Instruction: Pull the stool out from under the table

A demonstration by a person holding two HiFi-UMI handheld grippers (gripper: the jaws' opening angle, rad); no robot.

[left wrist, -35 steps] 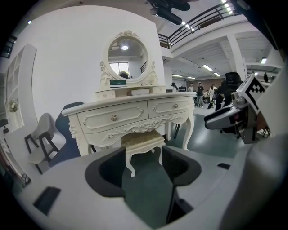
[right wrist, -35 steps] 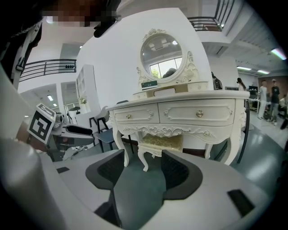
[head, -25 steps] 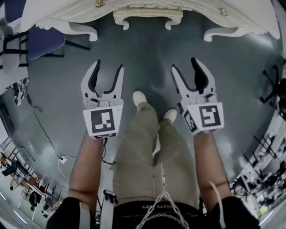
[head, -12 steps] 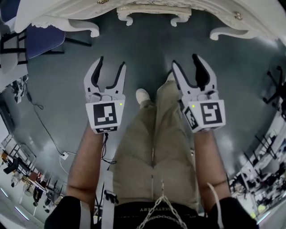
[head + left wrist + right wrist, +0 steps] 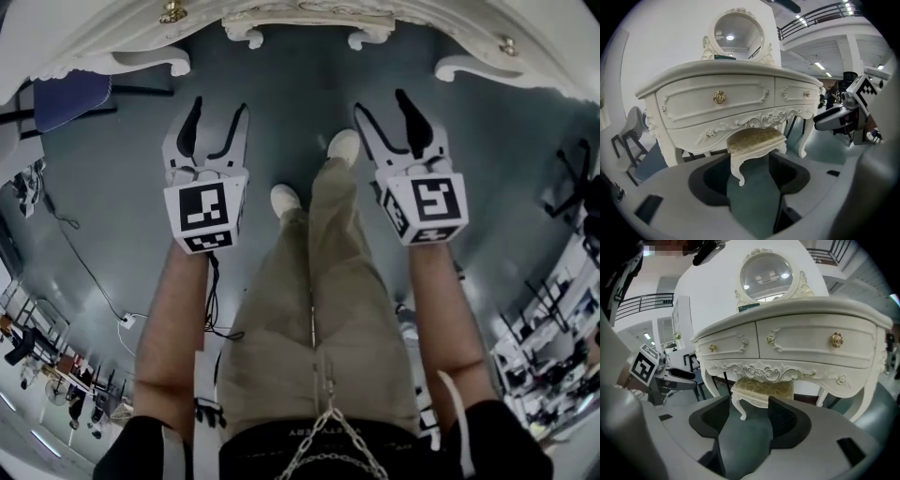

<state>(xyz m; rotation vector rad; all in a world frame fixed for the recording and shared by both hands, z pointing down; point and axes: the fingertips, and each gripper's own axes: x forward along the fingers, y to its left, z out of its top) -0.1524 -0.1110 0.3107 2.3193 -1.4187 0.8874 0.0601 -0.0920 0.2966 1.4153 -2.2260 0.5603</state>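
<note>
A white carved stool [image 5: 305, 21] with a gold patterned seat stands tucked under the white dressing table [image 5: 525, 42] at the top of the head view. My left gripper [image 5: 218, 114] and right gripper [image 5: 381, 105] hang side by side above the grey floor, both open and empty, short of the table. In the left gripper view the stool [image 5: 757, 138] shows beyond the left gripper [image 5: 752, 176], well apart from it. The right gripper view shows the stool [image 5: 764, 389] beyond the right gripper [image 5: 747, 420], under the table's drawers [image 5: 797, 341].
The person's legs and white shoes [image 5: 342, 145] stand between the grippers. A blue chair [image 5: 66, 98] is at the left beside the table, a cable [image 5: 94, 281] trails on the floor, and an office chair base [image 5: 577, 178] is at the right. An oval mirror [image 5: 738, 33] tops the table.
The person has stepped forward with one foot. Both grippers have moved closer to the table and stool, still open and empty.
</note>
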